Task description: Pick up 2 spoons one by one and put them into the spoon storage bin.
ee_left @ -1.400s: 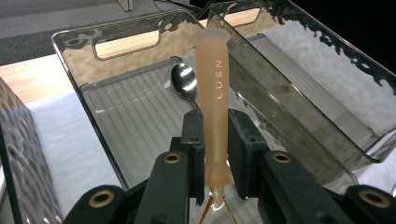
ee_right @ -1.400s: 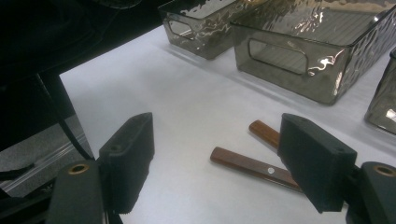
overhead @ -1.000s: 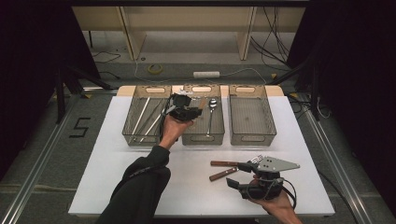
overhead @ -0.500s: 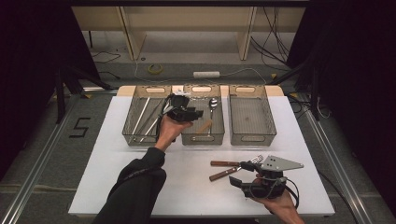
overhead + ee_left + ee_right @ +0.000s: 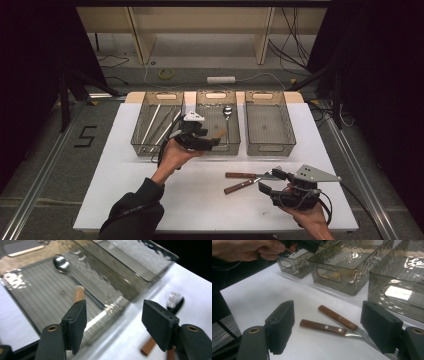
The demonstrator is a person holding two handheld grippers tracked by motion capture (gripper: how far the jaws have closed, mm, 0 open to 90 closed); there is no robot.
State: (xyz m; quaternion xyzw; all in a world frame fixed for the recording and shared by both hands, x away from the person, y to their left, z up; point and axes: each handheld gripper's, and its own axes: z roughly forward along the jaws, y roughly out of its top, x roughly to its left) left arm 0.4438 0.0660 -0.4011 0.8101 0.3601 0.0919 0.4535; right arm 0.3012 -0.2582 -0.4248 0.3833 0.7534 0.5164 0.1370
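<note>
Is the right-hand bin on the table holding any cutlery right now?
No, the right-hand bin shows only its bare mesh floor in the high view, while the spoon lies in the middle bin.

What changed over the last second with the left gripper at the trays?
The left gripper pulled back from over the middle tray toward its near edge, and its fingers have just been opening; nothing sits between them now. A wooden-handled utensil lies in that tray beside the spoon. The right gripper and the two knives stayed roughly put.
</note>
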